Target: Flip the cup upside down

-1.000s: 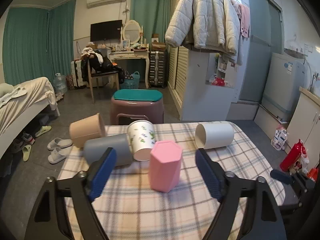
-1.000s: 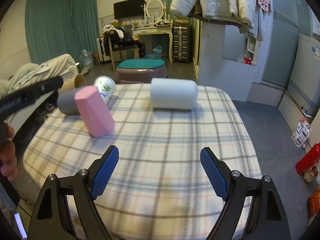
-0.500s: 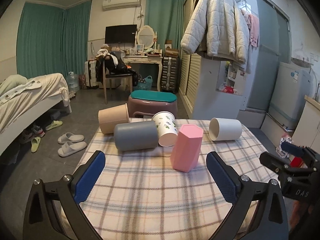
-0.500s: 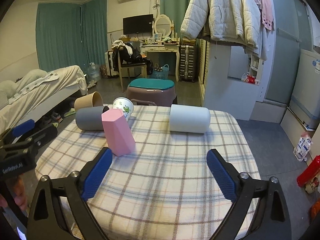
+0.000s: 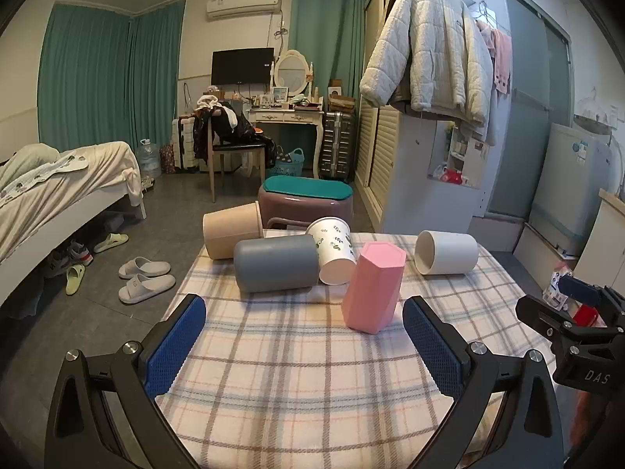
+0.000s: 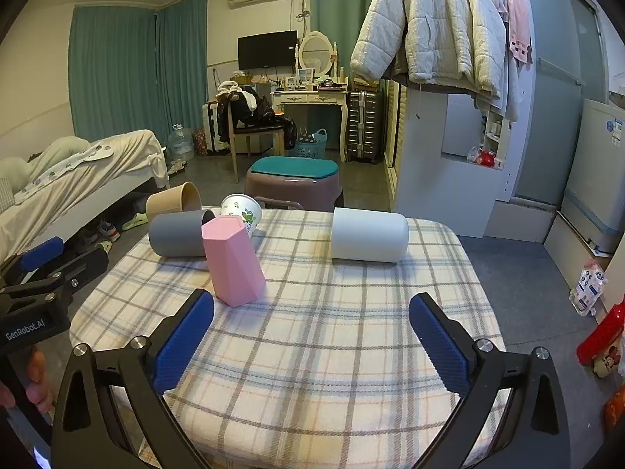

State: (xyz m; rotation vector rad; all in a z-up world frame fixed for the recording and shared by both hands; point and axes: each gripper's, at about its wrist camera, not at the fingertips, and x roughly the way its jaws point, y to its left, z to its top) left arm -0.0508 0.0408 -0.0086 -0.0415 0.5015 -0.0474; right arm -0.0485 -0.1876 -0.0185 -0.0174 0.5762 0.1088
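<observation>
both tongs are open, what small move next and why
Probably ease the right tongs forward toward the white cup: it lies on its side, apart from the others, while the pink cup already stands mouth down. Both tongs hold nothing.

Bedroom: bed (image 5: 58, 183), dressing table (image 5: 289, 117)

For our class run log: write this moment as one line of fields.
left gripper: open, empty | right gripper: open, empty | pink cup: upside down on table | grey, white, beige, patterned cups: lying sideways
</observation>
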